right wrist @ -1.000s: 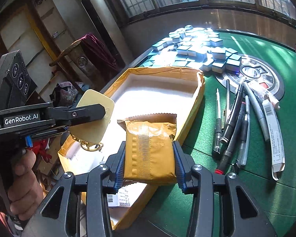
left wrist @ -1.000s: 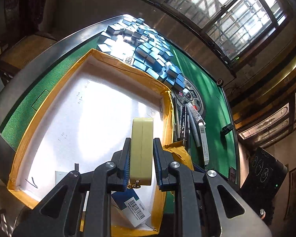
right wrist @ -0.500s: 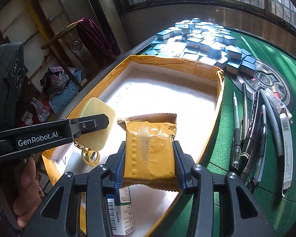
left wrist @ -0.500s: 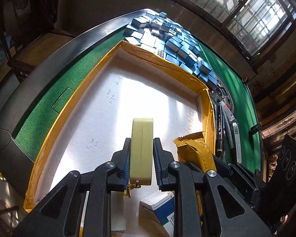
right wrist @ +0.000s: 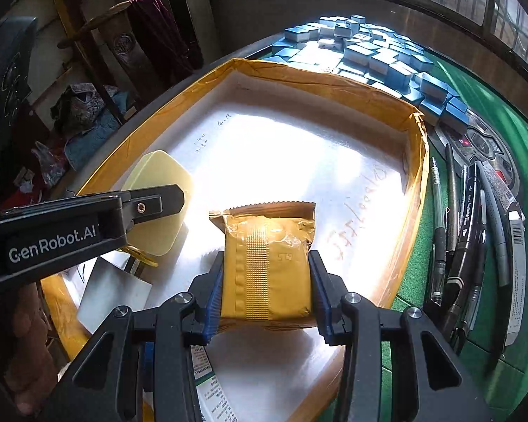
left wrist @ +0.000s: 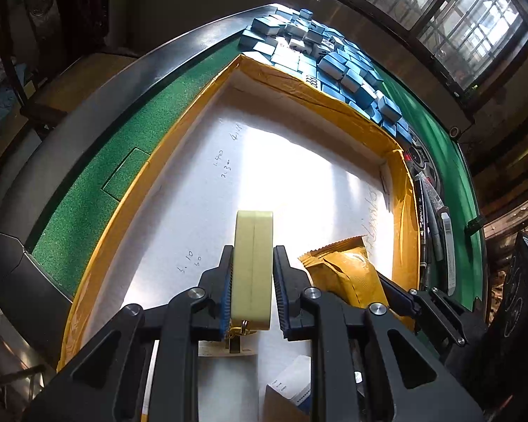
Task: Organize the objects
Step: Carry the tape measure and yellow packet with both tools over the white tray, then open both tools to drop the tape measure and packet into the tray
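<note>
My left gripper (left wrist: pixel 252 270) is shut on a pale yellow flat case (left wrist: pixel 253 263) held edge-on, with a small gold ring hanging from its near end. It hangs over the white floor of a shallow box with orange taped walls (left wrist: pixel 334 91). My right gripper (right wrist: pixel 265 281) is shut on a gold foil snack packet (right wrist: pixel 267 256), also above the box floor. In the right wrist view the left gripper (right wrist: pixel 148 207) reaches in from the left with the yellow case (right wrist: pixel 155 211). The snack packet (left wrist: pixel 348 274) shows right of the case in the left wrist view.
A heap of blue mahjong tiles (right wrist: pixel 380 56) lies beyond the box on the green table (left wrist: pixel 88 190). Several pens and tubes (right wrist: pixel 475 218) lie right of the box. A small carton (left wrist: pixel 292 387) and a white card (right wrist: pixel 112 292) lie at the box's near end.
Both grippers have sunk and moved forward over the box, so the box floor looks closer and fills more of both views. The right gripper has come from the box's edge to over its floor. Both grips are unchanged.
</note>
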The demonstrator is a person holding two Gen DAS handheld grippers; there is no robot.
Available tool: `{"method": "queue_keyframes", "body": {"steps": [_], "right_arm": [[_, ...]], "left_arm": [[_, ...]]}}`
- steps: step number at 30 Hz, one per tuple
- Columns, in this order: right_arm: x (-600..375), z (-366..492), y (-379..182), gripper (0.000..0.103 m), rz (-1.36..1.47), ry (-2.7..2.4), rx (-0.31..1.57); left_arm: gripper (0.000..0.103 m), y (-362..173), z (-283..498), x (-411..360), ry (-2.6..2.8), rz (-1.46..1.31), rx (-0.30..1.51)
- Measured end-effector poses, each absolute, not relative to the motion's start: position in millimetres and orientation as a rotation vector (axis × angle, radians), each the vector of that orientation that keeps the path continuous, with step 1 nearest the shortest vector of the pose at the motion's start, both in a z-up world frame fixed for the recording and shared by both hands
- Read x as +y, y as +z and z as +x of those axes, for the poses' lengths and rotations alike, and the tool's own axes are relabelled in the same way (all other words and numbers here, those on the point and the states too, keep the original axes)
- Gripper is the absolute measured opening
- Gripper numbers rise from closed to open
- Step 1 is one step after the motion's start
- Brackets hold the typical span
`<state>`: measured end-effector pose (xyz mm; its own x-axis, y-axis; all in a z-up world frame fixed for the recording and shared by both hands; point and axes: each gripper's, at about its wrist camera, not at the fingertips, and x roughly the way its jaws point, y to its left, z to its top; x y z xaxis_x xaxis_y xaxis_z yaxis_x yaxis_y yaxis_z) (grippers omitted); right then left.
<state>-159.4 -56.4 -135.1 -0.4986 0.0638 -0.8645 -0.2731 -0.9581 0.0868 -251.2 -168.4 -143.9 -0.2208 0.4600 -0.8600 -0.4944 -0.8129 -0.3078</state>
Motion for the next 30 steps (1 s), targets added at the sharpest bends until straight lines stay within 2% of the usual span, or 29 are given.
{"method": "queue_keyframes", "body": {"steps": [8,9,12,14,16,18,22,27,30], "right_arm": [[-61.8,-160.1,-136.0,0.041,-1.465,2.540,0.291],[-61.2,-159.0,-135.5,0.042,-1.462,2.537,0.297],[-58.3,-152.2,-129.4,0.053,-1.424,2.587,0.362],[-58.5,-145.8,-124.2,0.057,-1.392,2.630,0.386],[-56.8,-137.5,-119.4,0.058,-1.357,2.664,0.409],[-53.0,-127.5,-112.9,0.061,-1.316,2.706,0.451],[-44.1,-104.6,-98.8,0.068,-1.220,2.784,0.532],[-26.3,-80.9,-92.2,0.070,-1.149,2.793,0.586],[-15.0,-68.5,-94.0,0.070,-1.132,2.776,0.603]], "left_arm": [[0.018,-151.1,-255.8,-170.7,2.048,-1.462,0.023],[0.022,-151.8,-256.4,-171.1,2.038,-1.467,0.015],[0.040,-153.2,-257.4,-173.9,2.016,-1.490,-0.013],[0.042,-148.3,-254.8,-178.6,2.029,-1.470,-0.034],[0.053,-141.2,-252.5,-181.5,2.046,-1.448,-0.059],[0.058,-134.5,-249.5,-182.2,2.080,-1.422,-0.063],[0.061,-129.2,-246.4,-178.6,2.146,-1.430,-0.033],[0.064,-135.2,-246.3,-168.8,2.265,-1.482,0.095],[0.064,-136.4,-248.3,-174.5,2.349,-1.527,0.048]]}}
